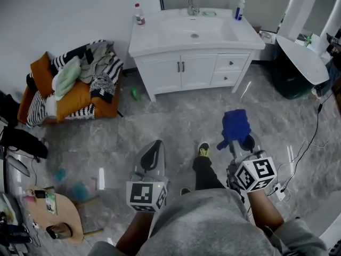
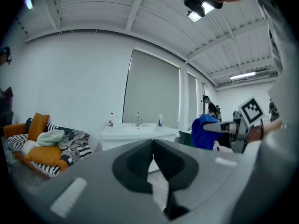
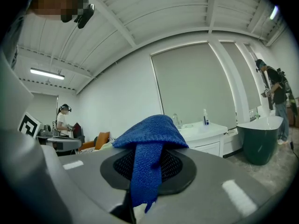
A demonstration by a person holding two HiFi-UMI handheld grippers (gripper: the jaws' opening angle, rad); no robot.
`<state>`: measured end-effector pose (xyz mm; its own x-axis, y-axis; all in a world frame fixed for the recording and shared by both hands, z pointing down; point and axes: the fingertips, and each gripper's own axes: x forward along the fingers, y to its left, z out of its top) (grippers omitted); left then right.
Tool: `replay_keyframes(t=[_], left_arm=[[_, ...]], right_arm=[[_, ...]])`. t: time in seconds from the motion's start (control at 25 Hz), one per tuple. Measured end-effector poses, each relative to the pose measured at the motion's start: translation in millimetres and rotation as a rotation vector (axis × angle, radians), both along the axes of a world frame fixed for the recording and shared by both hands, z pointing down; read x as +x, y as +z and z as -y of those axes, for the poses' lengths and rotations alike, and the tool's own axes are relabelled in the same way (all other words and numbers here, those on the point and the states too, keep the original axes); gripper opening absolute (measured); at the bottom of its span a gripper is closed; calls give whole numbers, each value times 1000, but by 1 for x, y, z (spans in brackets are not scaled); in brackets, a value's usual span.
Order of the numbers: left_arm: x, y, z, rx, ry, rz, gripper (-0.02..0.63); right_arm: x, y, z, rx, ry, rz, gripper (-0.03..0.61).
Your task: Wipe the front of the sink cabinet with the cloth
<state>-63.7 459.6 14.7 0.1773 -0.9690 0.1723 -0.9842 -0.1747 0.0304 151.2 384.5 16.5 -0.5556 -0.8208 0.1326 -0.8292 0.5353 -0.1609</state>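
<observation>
We stand well back from the white sink cabinet [image 1: 192, 71], which sits against the far wall. A broad stretch of grey marble floor [image 1: 176, 119] lies between us and its doors. To the cabinet's left, an orange sofa [image 1: 74, 103] heaped with striped cushions and clothes narrows that side, and a small green object [image 1: 135, 94] lies on the floor near the cabinet's left foot. To the right, a dark green bathtub [image 1: 298, 71] stands just beyond the cabinet's corner, and a thin cable [image 1: 308, 143] trails across the floor below it. A small round table [image 1: 50, 212] is near us on the left.

The left gripper [image 1: 153, 149] has its jaws together with nothing between them. The right gripper [image 1: 242, 145] is clamped on the cloth [image 1: 235, 127], well apart from the cabinet front. The cloth is deep blue with a coarse knitted weave. It bunches in a hood over the jaw tips, and one narrow fold runs down into the pinch.
</observation>
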Motion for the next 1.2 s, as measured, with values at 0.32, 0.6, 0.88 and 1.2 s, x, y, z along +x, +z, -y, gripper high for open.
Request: replay_keyframes(t=[0.32, 0.6, 0.88, 1.2], left_arm=[[1, 5, 87, -13, -1, 19, 11], [4, 7, 183, -35, 1, 36, 11], [7, 8, 271, -59, -14, 21, 10], [8, 10, 334, -92, -50, 23, 11]], right_arm=[[0, 11, 89, -19, 4, 13, 78], [3, 25, 177, -41, 4, -36, 78], [6, 30, 254, -19, -30, -72, 78], [7, 44, 325, -86, -106, -14, 71]])
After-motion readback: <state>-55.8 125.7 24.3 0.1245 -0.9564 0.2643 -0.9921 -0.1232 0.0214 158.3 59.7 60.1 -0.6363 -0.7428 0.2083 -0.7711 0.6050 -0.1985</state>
